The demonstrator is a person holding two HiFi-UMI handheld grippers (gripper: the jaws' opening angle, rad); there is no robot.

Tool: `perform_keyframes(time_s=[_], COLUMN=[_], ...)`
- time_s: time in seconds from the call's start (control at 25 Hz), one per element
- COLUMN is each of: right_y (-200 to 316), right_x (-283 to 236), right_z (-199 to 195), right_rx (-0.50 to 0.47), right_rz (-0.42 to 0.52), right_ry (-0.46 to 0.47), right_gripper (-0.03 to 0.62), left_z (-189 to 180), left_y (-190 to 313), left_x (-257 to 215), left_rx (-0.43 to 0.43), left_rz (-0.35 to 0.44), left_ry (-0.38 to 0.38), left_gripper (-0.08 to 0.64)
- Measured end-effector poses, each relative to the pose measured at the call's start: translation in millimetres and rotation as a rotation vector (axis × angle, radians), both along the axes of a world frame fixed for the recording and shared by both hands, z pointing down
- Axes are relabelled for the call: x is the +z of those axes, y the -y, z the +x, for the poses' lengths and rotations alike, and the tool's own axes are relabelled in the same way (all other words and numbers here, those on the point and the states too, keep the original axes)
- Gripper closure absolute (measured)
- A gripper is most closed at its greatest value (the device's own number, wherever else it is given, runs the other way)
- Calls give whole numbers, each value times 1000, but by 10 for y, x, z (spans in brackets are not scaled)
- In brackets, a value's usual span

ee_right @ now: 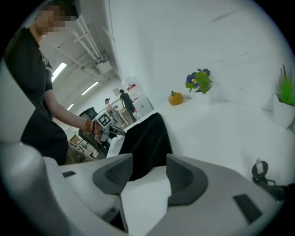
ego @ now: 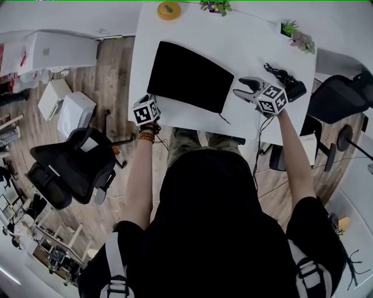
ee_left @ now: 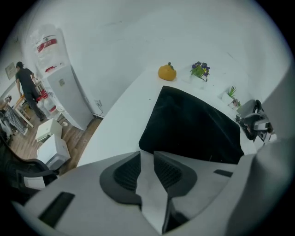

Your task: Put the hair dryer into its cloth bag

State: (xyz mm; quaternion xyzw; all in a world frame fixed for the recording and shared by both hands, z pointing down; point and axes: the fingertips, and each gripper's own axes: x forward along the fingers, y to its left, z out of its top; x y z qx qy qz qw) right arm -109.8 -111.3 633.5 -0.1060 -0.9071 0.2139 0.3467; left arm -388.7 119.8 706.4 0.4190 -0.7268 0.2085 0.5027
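Note:
The black cloth bag [ego: 189, 75] lies flat in the middle of the white table [ego: 145, 35]. The black hair dryer [ego: 287, 83] lies with its cord near the table's right edge. My left gripper [ego: 152, 98] is at the bag's near left corner; in the left gripper view the gripper [ee_left: 147, 156] is open, nothing between its pads, the bag [ee_left: 193, 124] just beyond. My right gripper [ego: 240, 86] sits between bag and dryer, pointing left at the bag's right edge. In the right gripper view the gripper [ee_right: 149, 160] stands open and empty, with the bag [ee_right: 147, 138] ahead.
An orange pumpkin-shaped object [ego: 169, 10] and small potted plants [ego: 215, 6] [ego: 298, 36] stand along the table's far edge. Black office chairs stand at the left [ego: 73, 166] and right [ego: 338, 96] of the table. White boxes [ego: 67, 107] sit on the floor at left.

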Motion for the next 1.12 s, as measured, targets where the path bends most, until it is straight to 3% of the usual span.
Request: perform_keyframes(time_s=[0.12,0.2,0.32,0.4,0.44,0.52,0.6,0.76,0.88,0.96,1.04,1.08,1.12], right_y=[337,340,154,129,139,178,237,567,540,381,192,105,33], right_x=[105,256,470,480,416,179,-66,-261,-309,-261,-178,-137,-99], right_z=[67,32,-173,-309,-369,-472,-501,-68,322,586,854,977,1089], right_rx=[45,-25,-162,-177,-164,-109,-28,211,351,378,395,406,417], right_rz=[109,267,469,569,599,630,641,780,683,633,596,571,547], right_ry=[-69,-139,-188,-181,-163,-104,-63,-208,-250,-278,-310,-319,-323], right_gripper=[382,387,393,500,523,539,540,538,538,538,538,538,538], left_z=[-14,-87,-275,-351,-341,-175,217,1445,2171,2462,2569,2570,2558], left_y=[-70,-126,-272,-258,-174,157,606,1417,1833,1949,1980,1986,1987], left_x=[-1,-8,-64,-195,-284,-477,-625,-589,-380,-170,-36,-20,-28], left_rx=[-3,-3,-72,-86,-55,73,254,603,733,761,761,757,752], left_rz=[-16,-30,-59,-46,-27,35,108,194,187,133,81,64,54], left_ry=[8,21,67,110,129,148,149,84,8,-28,-3,20,32], left_gripper=[511,513,520,518,518,518,504,403,368,357,359,382,462])
